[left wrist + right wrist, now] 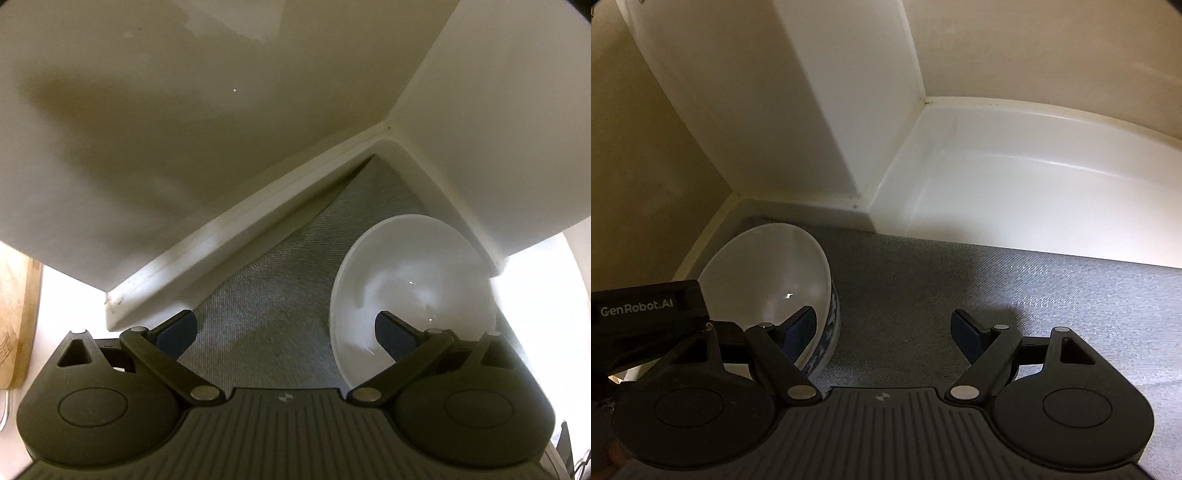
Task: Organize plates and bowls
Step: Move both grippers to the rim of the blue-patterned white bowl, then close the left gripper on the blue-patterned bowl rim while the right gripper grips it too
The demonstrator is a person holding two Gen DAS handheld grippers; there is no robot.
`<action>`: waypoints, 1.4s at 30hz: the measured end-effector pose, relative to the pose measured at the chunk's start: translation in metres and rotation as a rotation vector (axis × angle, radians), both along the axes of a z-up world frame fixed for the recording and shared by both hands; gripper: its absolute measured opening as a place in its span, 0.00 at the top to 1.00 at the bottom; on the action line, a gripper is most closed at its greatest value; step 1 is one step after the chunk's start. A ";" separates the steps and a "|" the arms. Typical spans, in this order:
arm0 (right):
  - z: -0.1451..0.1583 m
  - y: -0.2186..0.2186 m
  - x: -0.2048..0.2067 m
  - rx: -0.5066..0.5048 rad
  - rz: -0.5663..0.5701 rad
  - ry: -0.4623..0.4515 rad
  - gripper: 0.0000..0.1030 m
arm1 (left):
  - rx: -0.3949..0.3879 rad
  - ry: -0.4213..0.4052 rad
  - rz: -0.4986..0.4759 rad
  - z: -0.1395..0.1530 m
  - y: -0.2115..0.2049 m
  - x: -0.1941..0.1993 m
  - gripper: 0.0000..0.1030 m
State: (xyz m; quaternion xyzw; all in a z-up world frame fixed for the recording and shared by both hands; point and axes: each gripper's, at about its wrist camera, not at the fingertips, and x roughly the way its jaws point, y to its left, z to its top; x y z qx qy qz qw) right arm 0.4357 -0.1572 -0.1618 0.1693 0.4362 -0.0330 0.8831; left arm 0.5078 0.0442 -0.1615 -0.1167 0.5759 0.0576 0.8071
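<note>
A white bowl [413, 288] with a blue pattern on its outside [833, 325] stands upright on the grey liner [266, 295] in a corner of a white cabinet. My left gripper [286, 332] is open wide. Its right finger [391, 334] hangs over the bowl's inside, and the bowl's near rim lies between the jaws without being pressed. My right gripper [884, 330] is open too. Its left finger [799, 328] is over the bowl's inside and its right finger [967, 332] is over bare liner. The left gripper's black body [646, 306] shows beside the bowl.
White cabinet walls [184, 129] close in behind and beside the bowl, with a raised white ledge [240, 240] along their foot. The grey liner [1034, 295] runs off to the right. A brown paper item [13, 314] shows at the far left edge.
</note>
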 end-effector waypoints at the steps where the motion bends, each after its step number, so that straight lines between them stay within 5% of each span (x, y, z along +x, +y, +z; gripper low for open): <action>1: -0.001 0.001 0.001 -0.001 0.001 0.002 0.21 | 0.002 0.004 0.001 -0.002 -0.001 0.002 0.01; 26: -0.007 0.014 -0.001 -0.046 0.048 -0.018 0.14 | 0.064 0.029 -0.011 -0.008 -0.020 0.009 0.01; 28: -0.006 0.014 -0.003 -0.050 0.057 -0.024 0.21 | 0.075 0.027 -0.024 -0.003 -0.021 0.010 0.07; 34: -0.002 0.013 -0.006 0.024 0.107 -0.039 0.66 | 0.071 -0.022 -0.079 0.014 -0.026 0.007 0.31; 35: -0.002 0.014 -0.007 0.039 0.119 -0.043 0.74 | 0.068 -0.027 -0.101 0.016 -0.028 0.006 0.40; 37: 0.000 0.016 -0.007 0.054 0.141 -0.054 0.84 | 0.011 -0.031 -0.146 0.020 -0.032 0.004 0.81; 42: 0.002 0.017 -0.011 0.057 0.142 -0.041 0.87 | -0.002 -0.017 -0.188 0.026 -0.037 -0.001 0.90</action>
